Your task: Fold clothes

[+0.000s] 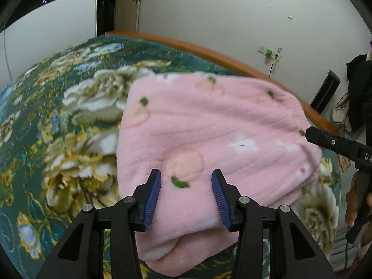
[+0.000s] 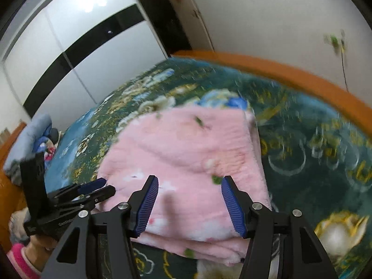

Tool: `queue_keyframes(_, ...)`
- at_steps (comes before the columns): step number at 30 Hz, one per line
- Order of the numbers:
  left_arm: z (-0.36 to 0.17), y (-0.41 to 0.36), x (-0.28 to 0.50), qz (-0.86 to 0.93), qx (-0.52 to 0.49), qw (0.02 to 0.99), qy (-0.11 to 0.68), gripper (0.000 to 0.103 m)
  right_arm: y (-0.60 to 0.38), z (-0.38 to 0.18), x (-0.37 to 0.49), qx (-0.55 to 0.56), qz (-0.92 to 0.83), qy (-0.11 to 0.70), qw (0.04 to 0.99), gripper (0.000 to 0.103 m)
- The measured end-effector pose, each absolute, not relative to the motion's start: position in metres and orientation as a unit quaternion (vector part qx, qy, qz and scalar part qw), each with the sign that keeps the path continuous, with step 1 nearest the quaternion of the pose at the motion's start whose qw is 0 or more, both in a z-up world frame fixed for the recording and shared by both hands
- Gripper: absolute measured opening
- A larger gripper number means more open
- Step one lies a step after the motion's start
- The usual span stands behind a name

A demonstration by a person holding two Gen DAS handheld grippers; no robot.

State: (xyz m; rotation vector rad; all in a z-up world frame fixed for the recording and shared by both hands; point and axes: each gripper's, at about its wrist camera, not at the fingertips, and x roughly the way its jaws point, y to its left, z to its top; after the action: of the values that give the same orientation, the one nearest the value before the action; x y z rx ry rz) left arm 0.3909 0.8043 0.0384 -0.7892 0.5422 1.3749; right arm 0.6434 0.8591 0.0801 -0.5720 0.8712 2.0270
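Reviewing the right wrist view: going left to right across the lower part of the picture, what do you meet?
Left gripper at the garment's left edge → pink folded garment with the right gripper open above its near part → green floral bedspread → orange wooden bed frame.

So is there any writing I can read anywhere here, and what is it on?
"DA", cut off at the picture's edge: on the black body of the right gripper, seen from the left wrist.
"Gen...", the rest blurred: on the black body of the left gripper, seen from the right wrist.
Folded pink fleece garment: printed pictures only, no words.
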Motion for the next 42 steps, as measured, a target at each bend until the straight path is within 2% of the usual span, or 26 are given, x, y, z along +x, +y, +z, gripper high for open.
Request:
queue_keyframes(8,0.036,0.8,0.391,0.619,-0.351,0.663,0.233,0.047,0.863,0.066,0.65,-0.217,0.803,0.37,0.415,0.061)
queue_keyframes(16,0.062,0.754,0.403,0.643,-0.331,0.659,0.206,0.047,0.807,0.099,0.655,-0.205,0.833,0.318,0.404,0.061)
queue_keyframes(23,0.042,0.717,0.444,0.644,-0.321,0.651,0.24,0.047,0.767,0.07,0.666,-0.228,0.83,0.307,0.405,0.061)
queue_keyframes(29,0.014,0.71,0.48,0.677,-0.329,0.603,0.264,0.047,0.763,0.037,0.665,-0.259,0.813,0.313,0.418,0.061)
queue_keyframes(33,-0.005,0.716,0.491,0.701,-0.343,0.569,0.259,0.057,0.767,0.021,0.662,-0.272,0.8,0.311,0.435,0.061)
queue_keyframes(36,-0.012,0.719,0.493,0.726,-0.334,0.552,0.238,0.061,0.769,0.013,0.66,-0.275,0.796,0.299,0.45,0.061)
queue_keyframes(40,-0.014,0.727,0.499,0.739,-0.322,0.537,0.249,0.065,0.772,0.011,0.657,-0.272,0.794,0.287,0.461,0.062)
queue_keyframes(42,-0.016,0.73,0.5,0.742,-0.32,0.534,0.25,0.07,0.773,0.012,0.657,-0.267,0.793,0.285,0.467,0.063)
